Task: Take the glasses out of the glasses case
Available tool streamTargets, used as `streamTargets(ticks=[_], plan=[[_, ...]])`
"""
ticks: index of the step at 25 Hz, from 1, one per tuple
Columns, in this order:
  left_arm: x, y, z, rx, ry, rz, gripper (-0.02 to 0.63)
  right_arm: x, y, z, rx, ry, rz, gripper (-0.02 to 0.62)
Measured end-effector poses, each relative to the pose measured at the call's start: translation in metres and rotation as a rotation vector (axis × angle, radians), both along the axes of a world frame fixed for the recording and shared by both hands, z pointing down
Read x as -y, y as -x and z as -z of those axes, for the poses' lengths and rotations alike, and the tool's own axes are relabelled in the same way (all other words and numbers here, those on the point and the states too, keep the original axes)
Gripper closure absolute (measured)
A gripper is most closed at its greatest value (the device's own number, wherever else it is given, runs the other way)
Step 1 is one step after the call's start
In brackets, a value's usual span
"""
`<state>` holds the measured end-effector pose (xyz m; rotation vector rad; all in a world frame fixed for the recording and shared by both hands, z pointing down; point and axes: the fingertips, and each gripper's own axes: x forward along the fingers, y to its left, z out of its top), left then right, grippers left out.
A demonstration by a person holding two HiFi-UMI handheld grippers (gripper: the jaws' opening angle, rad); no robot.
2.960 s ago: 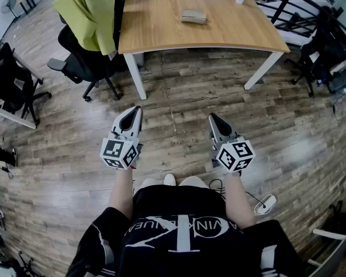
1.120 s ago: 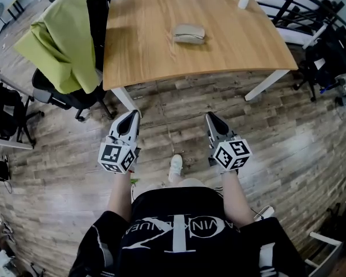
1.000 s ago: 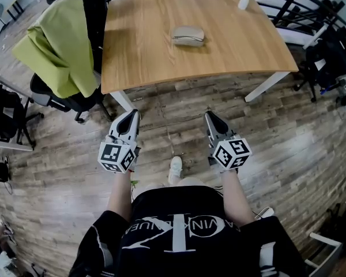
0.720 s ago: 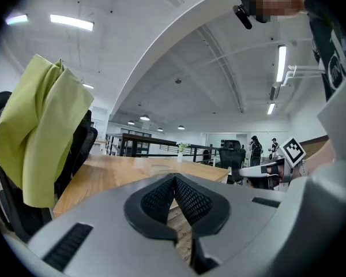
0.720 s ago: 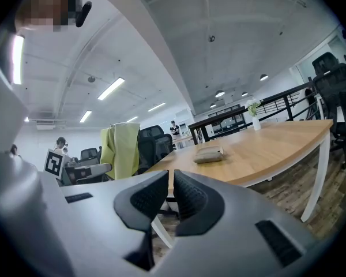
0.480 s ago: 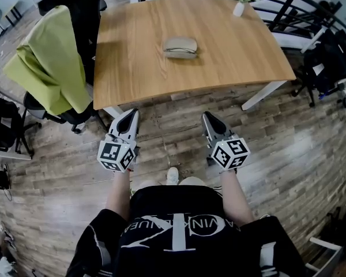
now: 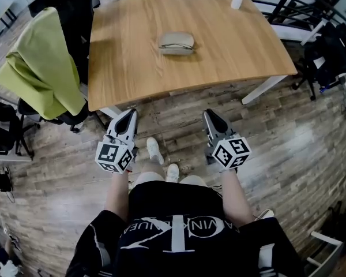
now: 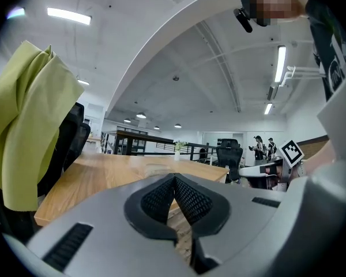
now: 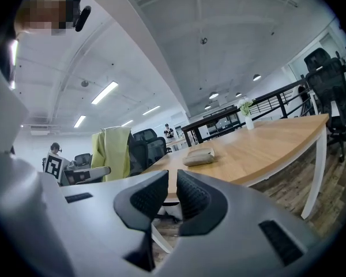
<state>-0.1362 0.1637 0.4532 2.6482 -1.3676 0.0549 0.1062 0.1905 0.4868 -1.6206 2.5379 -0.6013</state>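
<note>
A grey-beige glasses case (image 7: 176, 41) lies closed on the wooden table (image 7: 219, 51), toward its far middle. It also shows in the right gripper view as the glasses case (image 9: 199, 156), beyond the jaws. No glasses are visible. My left gripper (image 7: 129, 115) and right gripper (image 7: 210, 115) hang side by side over the floor, just short of the table's near edge and well apart from the case. Both are empty. The left gripper (image 8: 175, 178) has its pads touching. The right gripper (image 9: 173, 175) shows only a thin slit between its pads.
A black office chair draped with a green cloth (image 7: 40, 68) stands at the table's left corner. A small white vase (image 7: 236, 2) sits at the far right of the table. A white table leg (image 7: 262, 89) slants down on the right. More chairs and black railings lie beyond.
The person has walked toward the table, so the table and the case sit closer and lower in the head view. Both grippers keep the same pose, shut and empty.
</note>
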Motion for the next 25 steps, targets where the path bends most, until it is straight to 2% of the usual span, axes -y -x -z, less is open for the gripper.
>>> streamTargets(ticks=[8, 10, 17, 25], plan=[[0.025, 0.012, -0.007, -0.001, 0.006, 0.005, 0.591, 0.027, 0.017, -0.008, 0.006, 0.012, 0.016, 0.554], [0.036, 0.012, -0.008, -0.007, 0.009, 0.003, 0.591, 0.036, 0.019, -0.007, -0.004, 0.013, 0.028, 0.529], [0.082, -0.003, -0.007, -0.010, 0.002, -0.033, 0.591, 0.083, 0.012, -0.003, 0.001, 0.014, 0.015, 0.514], [0.142, -0.010, -0.006, -0.042, 0.008, -0.025, 0.591, 0.138, 0.005, -0.007, -0.002, 0.040, 0.021, 0.511]])
